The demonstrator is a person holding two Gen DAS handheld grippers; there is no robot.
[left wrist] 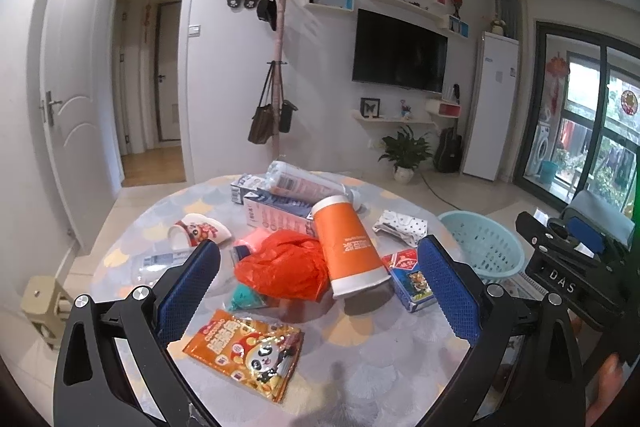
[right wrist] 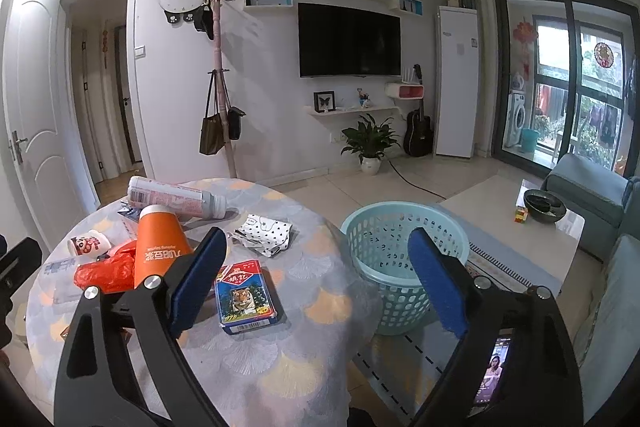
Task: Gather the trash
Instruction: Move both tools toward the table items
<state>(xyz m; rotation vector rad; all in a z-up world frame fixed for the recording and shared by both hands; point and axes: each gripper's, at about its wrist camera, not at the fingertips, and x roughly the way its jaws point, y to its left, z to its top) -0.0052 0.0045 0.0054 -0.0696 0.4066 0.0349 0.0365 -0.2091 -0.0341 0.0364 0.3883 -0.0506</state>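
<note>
**A:** So where's everything sitting? The round table (left wrist: 372, 359) is covered in junk. The left gripper (left wrist: 320, 291) hangs over the near edge with its blue pads spread wide, nothing between them. The orange paper cup (left wrist: 350, 247) lies tipped on its side near the middle of the table, leaning on the crumpled red plastic bag (left wrist: 284, 267). Closer to the near edge there's the orange snack packet (left wrist: 244, 355) with a panda on it, lying flat.

**B:** Same on my side – the right gripper (right wrist: 320, 291) is released too, fingers well apart, holding nothing. It sits over the table's right edge, with the blue card box (right wrist: 246, 301) showing a tiger lying flat just beside its left finger. The light blue basket (right wrist: 404, 263) stands on the floor just off that right edge, and I can't see anything in it.

**A:** Toward the far edge there's a clear plastic bottle (left wrist: 308, 183) lying on a stack of blue-and-white cartons (left wrist: 276, 215). A small white cup (left wrist: 198, 231) with a red cartoon print is tipped over by the left edge, and a crumpled black-and-white dotted wrapper (left wrist: 400, 225) lies toward the right edge – between the orange paper cup and the basket.

**B:** Yep, that wrapper's well apart from my fingers.
</note>
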